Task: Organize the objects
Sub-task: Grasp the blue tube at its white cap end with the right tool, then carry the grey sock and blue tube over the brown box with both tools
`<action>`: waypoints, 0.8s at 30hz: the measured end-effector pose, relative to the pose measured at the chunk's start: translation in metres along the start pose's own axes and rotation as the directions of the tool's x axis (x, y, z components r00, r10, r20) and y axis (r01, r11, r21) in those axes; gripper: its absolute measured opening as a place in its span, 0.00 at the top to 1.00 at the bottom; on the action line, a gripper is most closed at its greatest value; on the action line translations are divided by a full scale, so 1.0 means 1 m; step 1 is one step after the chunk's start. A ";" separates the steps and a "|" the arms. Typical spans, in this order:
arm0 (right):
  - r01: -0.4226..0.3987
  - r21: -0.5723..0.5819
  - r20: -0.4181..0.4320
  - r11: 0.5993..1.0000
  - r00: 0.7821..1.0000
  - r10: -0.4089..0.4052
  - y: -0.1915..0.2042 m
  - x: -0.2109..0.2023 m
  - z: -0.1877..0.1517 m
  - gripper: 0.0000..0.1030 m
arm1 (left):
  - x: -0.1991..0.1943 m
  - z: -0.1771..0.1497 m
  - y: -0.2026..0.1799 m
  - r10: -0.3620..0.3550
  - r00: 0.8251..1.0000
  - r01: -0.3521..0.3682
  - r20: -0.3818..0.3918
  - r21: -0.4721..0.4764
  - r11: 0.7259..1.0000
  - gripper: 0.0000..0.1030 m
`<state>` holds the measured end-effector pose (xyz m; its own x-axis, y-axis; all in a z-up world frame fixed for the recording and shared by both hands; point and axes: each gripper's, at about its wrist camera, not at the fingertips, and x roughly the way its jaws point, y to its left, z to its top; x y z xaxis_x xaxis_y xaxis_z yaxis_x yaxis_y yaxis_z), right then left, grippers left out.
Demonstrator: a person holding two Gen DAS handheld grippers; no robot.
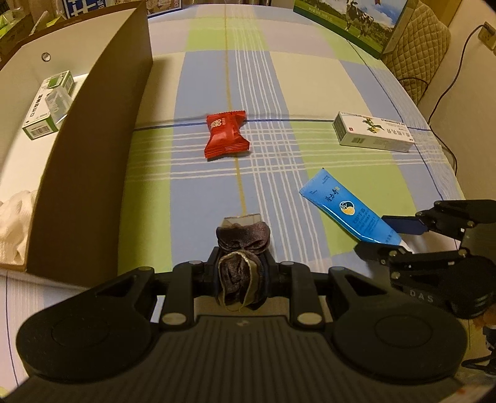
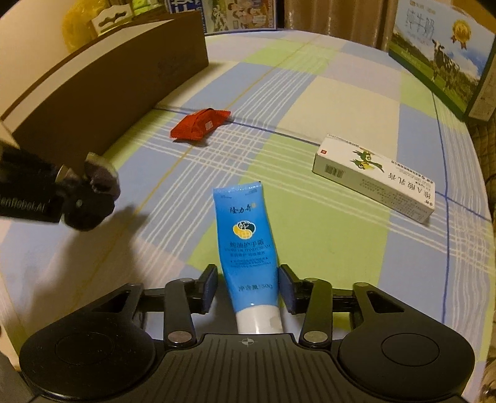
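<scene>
My left gripper (image 1: 241, 266) is shut on a dark crumpled cloth bundle (image 1: 242, 240), held above the checked tablecloth just right of the brown cardboard box (image 1: 93, 155). It also shows in the right wrist view (image 2: 90, 198), with the bundle (image 2: 104, 179). My right gripper (image 2: 247, 290) is open, its pads on either side of a blue hand-cream tube (image 2: 246, 245) lying on the cloth, with small gaps showing. The tube also shows in the left wrist view (image 1: 344, 207), with the right gripper (image 1: 400, 235) around its cap end. A red snack packet (image 1: 226, 135) and a white medicine carton (image 1: 372, 131) lie farther out.
Inside the brown box are a green-white carton (image 1: 49, 104) and white crumpled cloth (image 1: 12, 223). A milk carton box with a cow picture (image 1: 350, 21) stands at the far right. A padded chair back (image 1: 418, 46) and a cable are beyond the table's right edge.
</scene>
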<state>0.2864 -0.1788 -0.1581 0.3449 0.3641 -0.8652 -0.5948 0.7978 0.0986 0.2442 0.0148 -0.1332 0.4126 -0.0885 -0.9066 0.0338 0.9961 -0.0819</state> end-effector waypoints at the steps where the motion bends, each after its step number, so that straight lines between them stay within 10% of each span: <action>1: -0.007 0.016 0.000 1.000 1.000 0.007 -0.001 0.001 0.001 0.55 | -0.001 -0.001 0.000 0.001 1.000 -0.001 0.002 0.000 1.000 0.80; 24: -0.044 0.129 0.010 0.991 0.999 0.043 -0.006 -0.015 -0.017 0.66 | -0.017 -0.012 0.002 -0.005 0.999 0.005 0.037 -0.007 1.000 0.80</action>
<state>0.2727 -0.1974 -0.1545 0.3257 0.4029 -0.8554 -0.5108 0.8363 0.1994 0.2260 0.0185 -0.1232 0.4462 -0.0932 -0.8901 0.0298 0.9956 -0.0893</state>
